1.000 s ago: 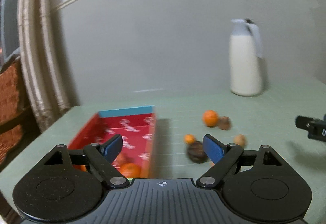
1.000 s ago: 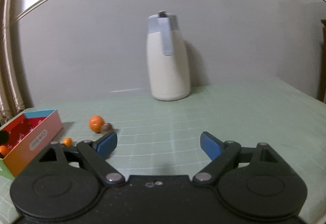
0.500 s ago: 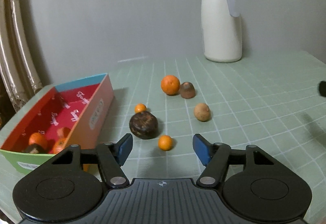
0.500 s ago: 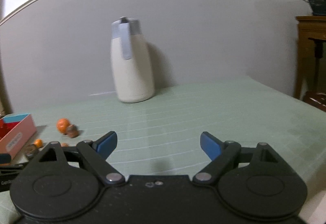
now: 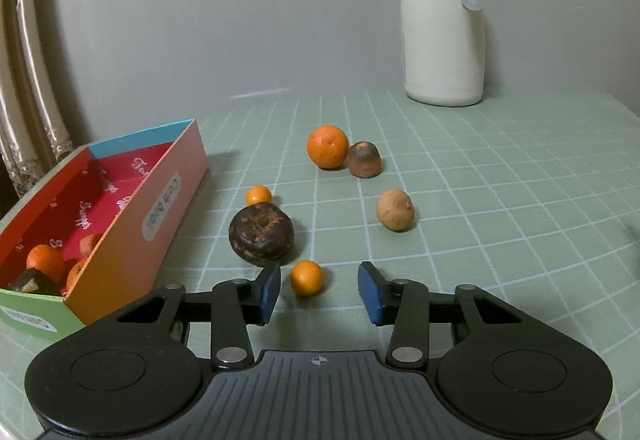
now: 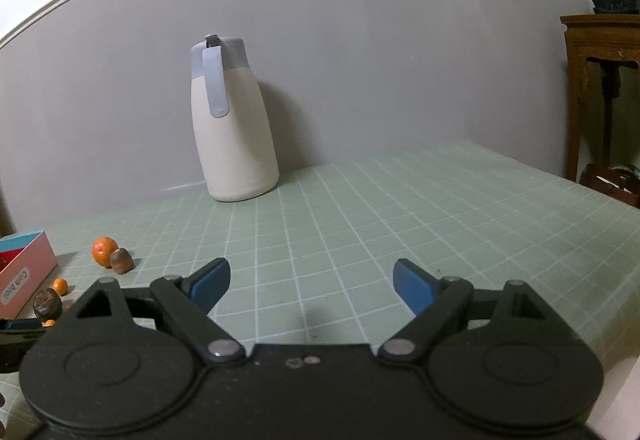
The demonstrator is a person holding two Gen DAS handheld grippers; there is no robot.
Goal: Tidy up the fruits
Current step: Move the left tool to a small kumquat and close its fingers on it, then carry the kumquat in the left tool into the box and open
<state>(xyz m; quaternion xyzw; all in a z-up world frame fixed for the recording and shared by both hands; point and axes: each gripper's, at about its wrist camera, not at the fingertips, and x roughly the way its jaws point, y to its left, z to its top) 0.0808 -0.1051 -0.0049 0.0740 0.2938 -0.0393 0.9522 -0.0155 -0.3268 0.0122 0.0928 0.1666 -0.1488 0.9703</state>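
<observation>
Several oranges (image 5: 45, 258) lie in the colourful box (image 5: 160, 208).

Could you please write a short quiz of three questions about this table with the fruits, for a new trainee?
1. True or false: the left gripper already presses on the small orange fruit.
2. How many fruits lie loose on the table, outside the box?
3. Which stands nearest the jug? A) the large orange B) the dark round fruit C) the box

Key:
1. False. Its jaws have just been closing, but the fruit lies ahead of the pads, untouched.
2. Six.
3. A
</observation>
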